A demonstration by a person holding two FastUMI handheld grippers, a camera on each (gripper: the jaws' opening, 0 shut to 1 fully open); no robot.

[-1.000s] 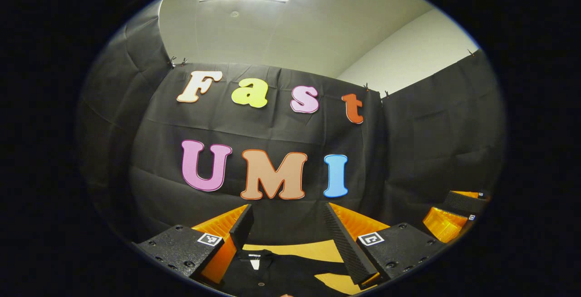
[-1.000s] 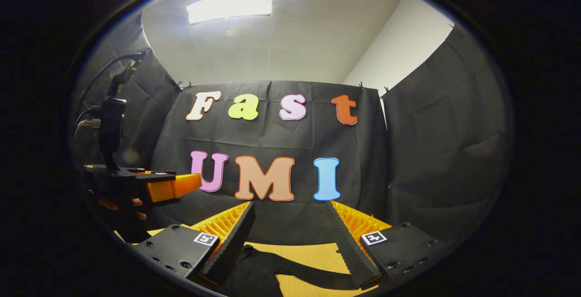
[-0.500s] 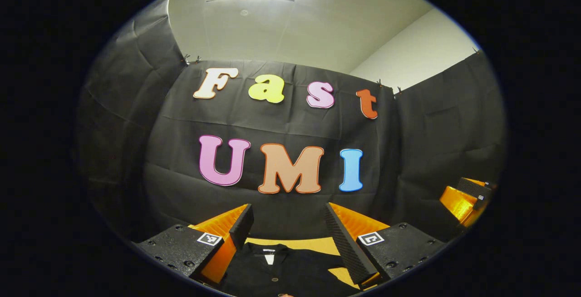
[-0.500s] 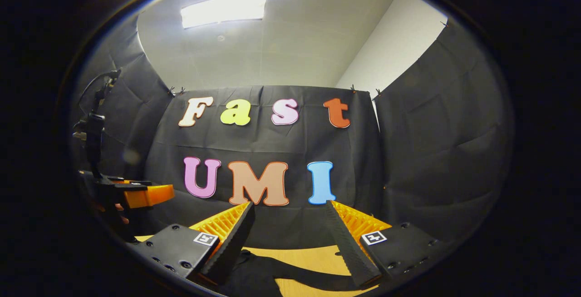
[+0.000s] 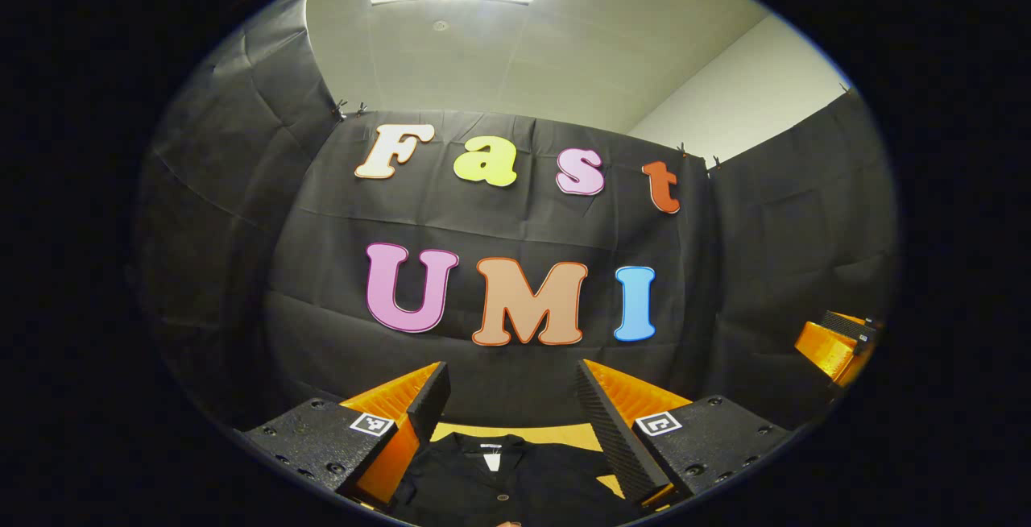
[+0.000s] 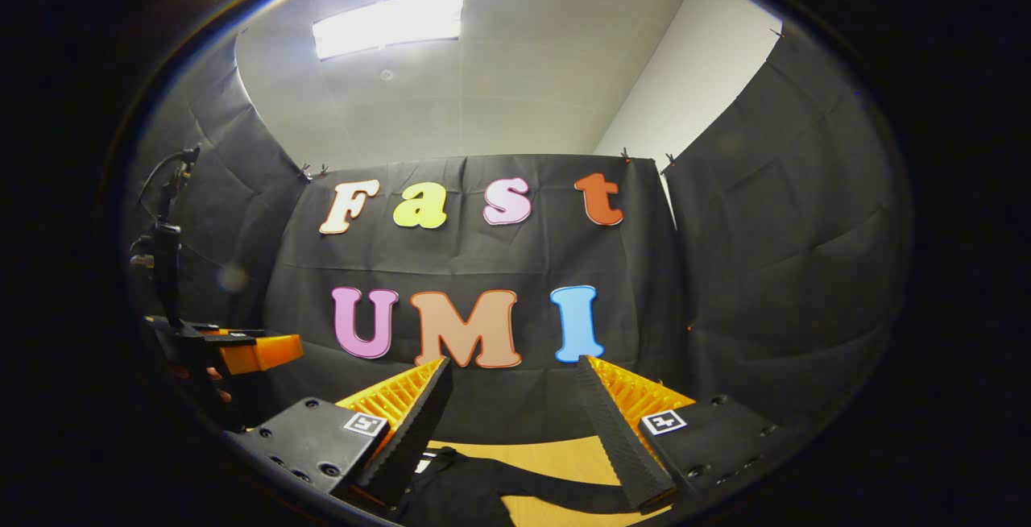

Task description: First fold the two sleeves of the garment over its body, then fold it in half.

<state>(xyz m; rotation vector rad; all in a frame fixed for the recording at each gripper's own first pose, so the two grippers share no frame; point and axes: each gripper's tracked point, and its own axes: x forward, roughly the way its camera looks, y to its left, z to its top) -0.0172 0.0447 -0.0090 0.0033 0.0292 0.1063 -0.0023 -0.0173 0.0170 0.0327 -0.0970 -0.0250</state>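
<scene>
Presently, left tool [image 5: 511, 414] spread, held aloft above garment [image 5: 499, 483] | right tool [image 6: 515, 422] spread, empty, raised | garment flat near the worktop [image 6: 556, 454] far edge, sleeves unfolded, probably awaiting first grasp

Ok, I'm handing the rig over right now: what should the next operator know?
Left hand-held gripper: open, holding nothing, raised above the black garment near its collar.
Right hand-held gripper: open, holding nothing, above a black sleeve stretched across the wooden table.
Done: no fold visible; the sleeve still lies spread out.
Left: fold both sleeves over the body, then fold the garment in half.
</scene>
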